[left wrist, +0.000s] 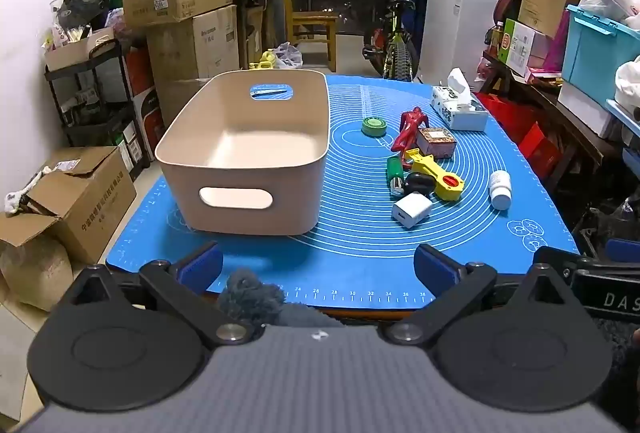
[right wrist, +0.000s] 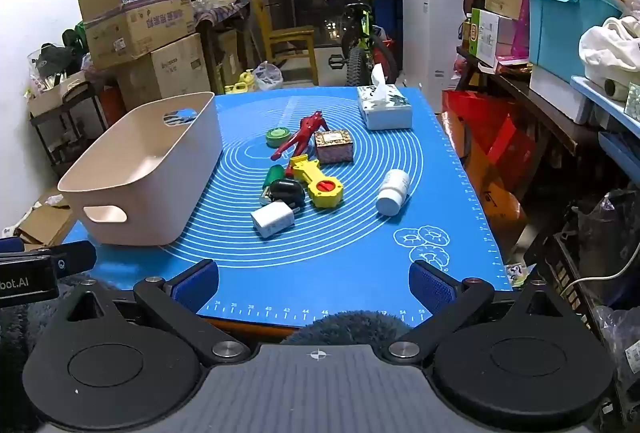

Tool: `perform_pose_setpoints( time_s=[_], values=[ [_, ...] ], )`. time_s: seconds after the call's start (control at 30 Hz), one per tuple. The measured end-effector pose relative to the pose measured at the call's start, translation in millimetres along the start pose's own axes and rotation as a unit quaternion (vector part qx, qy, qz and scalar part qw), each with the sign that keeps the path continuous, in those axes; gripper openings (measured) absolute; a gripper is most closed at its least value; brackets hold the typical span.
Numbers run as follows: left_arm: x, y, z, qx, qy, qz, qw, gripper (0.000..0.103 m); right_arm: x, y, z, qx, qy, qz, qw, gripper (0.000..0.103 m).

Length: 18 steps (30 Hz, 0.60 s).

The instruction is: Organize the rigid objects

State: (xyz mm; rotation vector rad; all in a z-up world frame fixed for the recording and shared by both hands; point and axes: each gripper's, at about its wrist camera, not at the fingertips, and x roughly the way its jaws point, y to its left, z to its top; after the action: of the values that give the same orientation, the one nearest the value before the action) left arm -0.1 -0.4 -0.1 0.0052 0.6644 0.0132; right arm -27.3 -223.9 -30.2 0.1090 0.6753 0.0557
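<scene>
Cluttered storage is crowding every side of the table: cartons, a bicycle, plastic crates, and a blue baking mat (left wrist: 360,257) is covering the work surface. Both tools are hanging at its near edge. The left gripper (left wrist: 318,267) is standing with its blue pads spread wide and nothing between them, facing the beige bin (left wrist: 244,189), whose inside is showing bare. The right gripper (right wrist: 314,283) is likewise gaping and holding nothing, pointing toward the pile.

Out from there, the white charger block (right wrist: 273,219) is lying nearest, touching the black rounded piece (right wrist: 286,191), which is pressing against the green cylinder (right wrist: 274,175) and the yellow toy tool (right wrist: 316,179). Beyond them the red figure (right wrist: 300,139) is leaning by the patterned box (right wrist: 334,147), with the green lid (right wrist: 279,136) near it. The white pill bottle (right wrist: 394,191) is lying on its side, apart.

Closing on the charger is likely risking a nudge to its crowded neighbours, scattering them. The bottle, being round, is probably prone to rolling toward the mat's edge if a pad clips it. A tissue box (right wrist: 384,109) is sitting farther back; being soft, it arguably does not belong in the bin.
</scene>
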Motion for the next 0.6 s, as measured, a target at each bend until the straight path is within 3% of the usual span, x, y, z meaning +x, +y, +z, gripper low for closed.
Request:
perform_pose_setpoints(
  time_s=[0.6],
  values=[
    [0.0, -2.9, -0.9, 0.009, 0.001, 0.003, 1.0000, 0.101, -0.8, 4.8, -1.0, -0.003, -0.002, -0.003, 1.000, 0.101]
  ],
)
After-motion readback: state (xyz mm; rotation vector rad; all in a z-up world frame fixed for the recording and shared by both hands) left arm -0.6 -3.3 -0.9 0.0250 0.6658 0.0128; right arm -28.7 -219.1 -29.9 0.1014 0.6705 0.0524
